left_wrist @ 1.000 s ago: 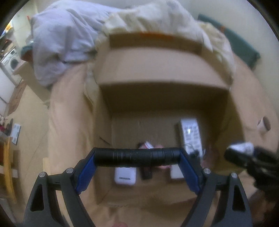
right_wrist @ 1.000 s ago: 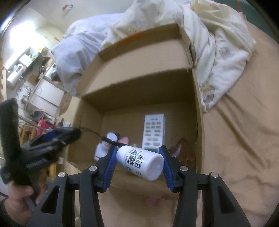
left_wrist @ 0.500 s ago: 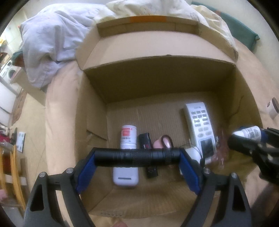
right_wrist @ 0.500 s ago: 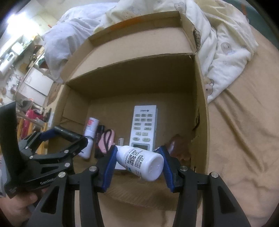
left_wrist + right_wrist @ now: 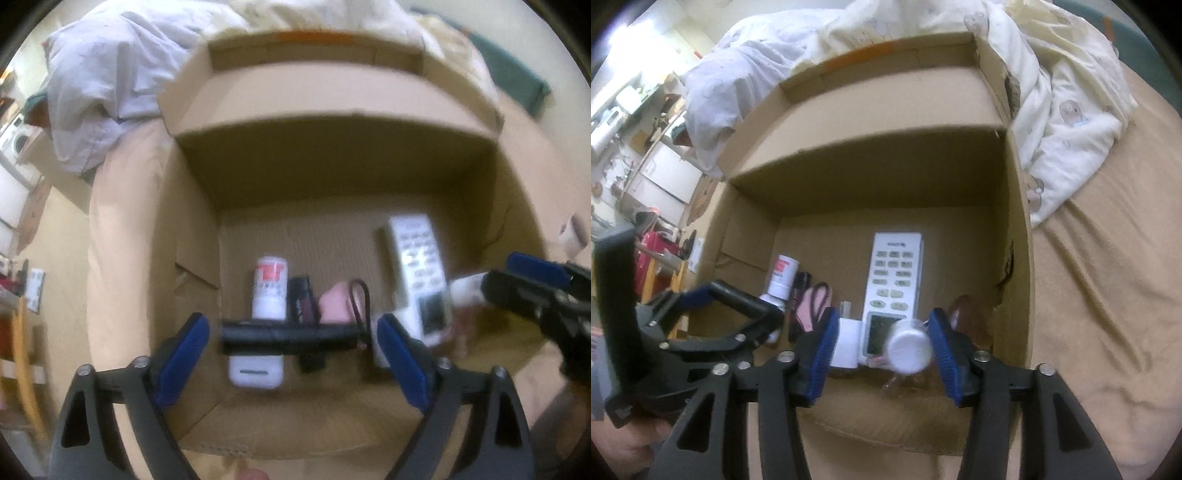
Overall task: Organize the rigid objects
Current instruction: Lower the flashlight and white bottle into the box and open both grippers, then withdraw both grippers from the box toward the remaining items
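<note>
An open cardboard box (image 5: 332, 155) (image 5: 886, 173) lies on a tan bedsheet. In the left wrist view my left gripper (image 5: 291, 339) stands open over the box; a black flashlight (image 5: 290, 338) hangs loose between its blue pads, clear of both. In the right wrist view my right gripper (image 5: 882, 343) stands open too; a small white bottle (image 5: 908, 347) sits loose between its pads, near the right one. Inside the box lie a white remote (image 5: 894, 280) (image 5: 417, 273), a white bottle with a red label (image 5: 269, 288) (image 5: 783, 277), a pink item (image 5: 336, 302) and a white charger (image 5: 846, 343).
White and cream bedding (image 5: 1052, 92) is heaped behind and to the right of the box. A green cushion (image 5: 517, 81) lies at the back right. The bed's left edge drops to the floor, where furniture (image 5: 646, 166) stands.
Both grippers have opened over the box. The flashlight and the white bottle, gripped before, now sit loose between the pads. Both grippers have moved forward over the box.
</note>
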